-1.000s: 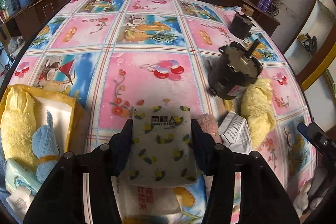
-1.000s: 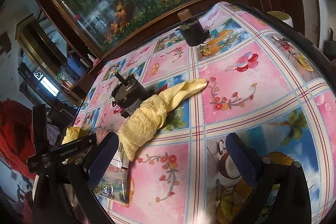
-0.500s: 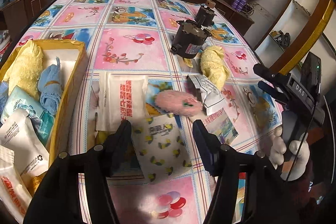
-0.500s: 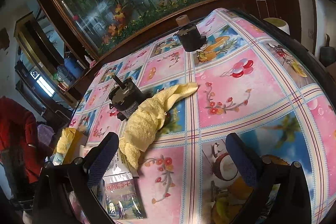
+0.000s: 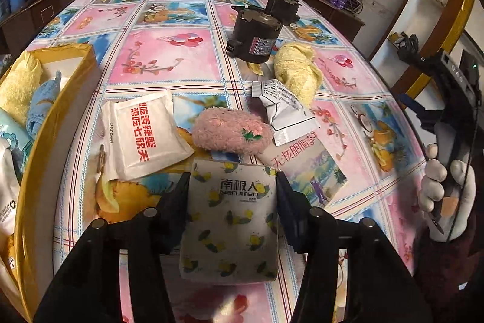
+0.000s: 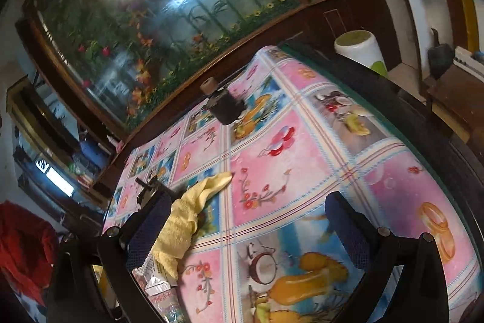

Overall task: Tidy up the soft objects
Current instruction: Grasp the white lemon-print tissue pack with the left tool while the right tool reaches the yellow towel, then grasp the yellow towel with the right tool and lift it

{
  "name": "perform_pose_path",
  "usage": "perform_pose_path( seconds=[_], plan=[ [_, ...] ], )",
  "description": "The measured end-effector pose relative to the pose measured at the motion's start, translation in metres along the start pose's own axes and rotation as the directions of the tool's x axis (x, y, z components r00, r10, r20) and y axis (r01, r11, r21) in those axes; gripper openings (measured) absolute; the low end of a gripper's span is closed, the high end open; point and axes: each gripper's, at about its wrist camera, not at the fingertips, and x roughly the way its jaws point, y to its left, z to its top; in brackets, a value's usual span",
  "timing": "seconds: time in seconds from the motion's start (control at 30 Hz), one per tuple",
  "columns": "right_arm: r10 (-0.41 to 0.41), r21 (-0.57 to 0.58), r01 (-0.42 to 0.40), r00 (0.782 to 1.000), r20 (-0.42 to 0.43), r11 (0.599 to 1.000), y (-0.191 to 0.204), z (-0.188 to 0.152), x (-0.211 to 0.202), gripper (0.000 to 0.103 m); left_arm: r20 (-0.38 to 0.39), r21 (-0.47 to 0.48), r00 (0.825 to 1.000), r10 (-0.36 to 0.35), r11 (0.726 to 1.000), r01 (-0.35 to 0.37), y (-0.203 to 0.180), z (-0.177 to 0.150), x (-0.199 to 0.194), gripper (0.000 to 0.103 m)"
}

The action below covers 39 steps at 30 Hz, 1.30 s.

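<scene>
**Left hand-held gripper clamped on patterned pack; right one spread and empty**

Left wrist view, far left: yellow box [image 5: 75, 87] on the worktop [image 5: 169, 56], holding a yellow towel [image 5: 18, 84], a blue cloth [image 5: 42, 105] and some packets. Just right of it lies a white sachet [image 5: 142, 135] with red print. Centre foreground: left hand-held gripper [image 5: 231, 199], both fingers pressed against the sides of a soft lemon-print pack [image 5: 233, 220]. Beyond the pack, a pink fuzzy pouch [image 5: 230, 133]; a silver packet [image 5: 281, 111] touches it. Behind these, a black motor [image 5: 257, 35] beside a second yellow towel [image 5: 298, 71].

Right wrist view: right hand-held gripper [image 6: 248, 229] with jaws wide apart, nothing between them, above the worktop.
</scene>
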Motion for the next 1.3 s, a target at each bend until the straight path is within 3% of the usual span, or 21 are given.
perform_pose_path(
  seconds=[0.2,0.37,0.57,0.8,0.87,0.9,0.97,1.07,1.1,1.3],
  plan=[
    [0.008,0.016,-0.006,0.991,-0.137,1.0,-0.003,-0.01,0.019,0.103,0.069,-0.046,0.995,-0.078,0.996,0.081,0.007,-0.009,-0.04,0.051],
    [0.016,-0.098,-0.038,0.976,-0.217,0.994,0.047,-0.021,0.035,0.103,0.115,-0.071,0.988,-0.106,0.991,0.115,0.019,-0.019,-0.068,0.051],
    [-0.07,-0.286,-0.017,0.955,-0.289,0.958,0.121,-0.04,0.086,0.102,0.102,-0.102,0.992,-0.068,0.992,0.079,0.031,-0.027,-0.07,0.051],
    [-0.175,-0.345,0.055,0.929,-0.325,0.937,0.143,-0.059,0.129,0.096,-0.019,-0.046,1.0,-0.004,0.999,0.003,0.016,-0.035,-0.023,0.057],
    [-0.193,-0.355,0.068,0.923,-0.332,0.932,0.144,-0.061,0.136,0.094,0.005,-0.007,0.999,0.036,0.999,-0.036,0.008,-0.035,-0.02,0.069],
    [-0.204,-0.362,0.075,0.92,-0.334,0.929,0.144,-0.062,0.138,0.092,-0.007,0.005,0.999,0.043,0.999,-0.043,0.005,-0.035,-0.017,0.075],
    [-0.221,-0.374,0.087,0.917,-0.332,0.923,0.144,-0.064,0.141,0.088,-0.01,0.041,0.998,0.064,0.997,-0.064,-0.004,-0.036,-0.014,0.075],
    [-0.224,-0.395,0.086,0.922,-0.317,0.915,0.145,-0.065,0.137,0.047,-0.02,0.082,0.995,0.095,0.992,-0.093,-0.012,-0.038,-0.012,0.072],
    [-0.207,-0.384,0.069,0.92,-0.332,0.921,0.143,-0.064,0.134,0.045,-0.015,0.087,0.995,0.094,0.992,-0.092,-0.012,-0.039,-0.013,0.053],
    [-0.142,-0.37,0.027,0.948,-0.286,0.929,0.139,-0.056,0.089,0.044,0.009,0.003,0.998,-0.056,0.998,0.056,0.001,-0.043,-0.035,0.052]
  ],
)
